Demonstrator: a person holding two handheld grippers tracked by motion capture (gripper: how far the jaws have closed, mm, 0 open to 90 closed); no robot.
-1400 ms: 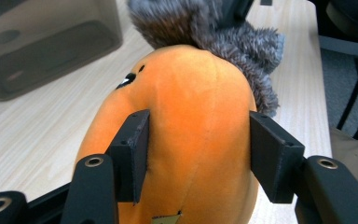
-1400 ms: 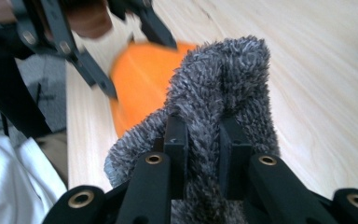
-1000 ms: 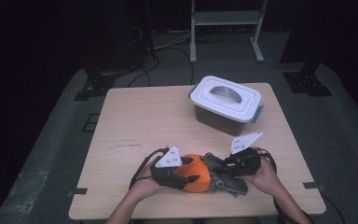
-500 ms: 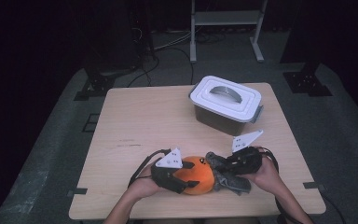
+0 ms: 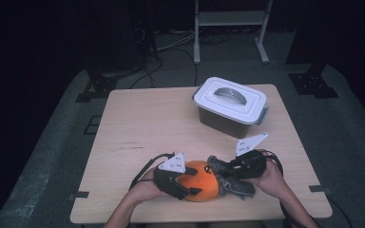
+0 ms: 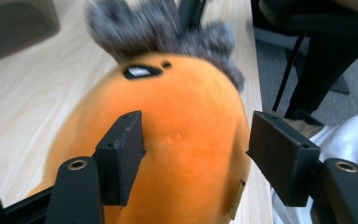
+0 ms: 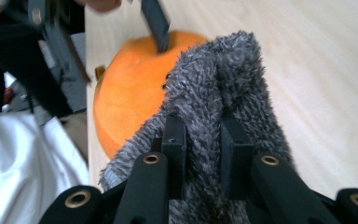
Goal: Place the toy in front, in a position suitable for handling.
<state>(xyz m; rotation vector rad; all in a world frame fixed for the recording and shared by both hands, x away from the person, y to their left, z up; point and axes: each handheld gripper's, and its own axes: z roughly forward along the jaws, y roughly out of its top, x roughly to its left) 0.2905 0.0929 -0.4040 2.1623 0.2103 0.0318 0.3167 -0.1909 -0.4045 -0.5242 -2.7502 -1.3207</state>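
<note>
Left gripper (image 5: 183, 183): jaws have just been opening, now spread beside the orange plush (image 5: 197, 180), letting go of it. Plush lies at the tabletop's (image 5: 147, 123) near edge. Right gripper (image 5: 225, 171) pinches its grey fur (image 7: 223, 93) to hold it. Lidded box (image 5: 230, 107) stands behind.

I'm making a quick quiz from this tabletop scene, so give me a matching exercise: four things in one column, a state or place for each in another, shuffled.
Things:
1. left gripper
2. right gripper
3. lidded container
4. orange plush toy

States:
A. far side of the table, closed
B. jaws apart around the orange body
C. near table edge, between both grippers
D. pinching the grey fuzzy part

Pairs: 1-B, 2-D, 3-A, 4-C
</note>
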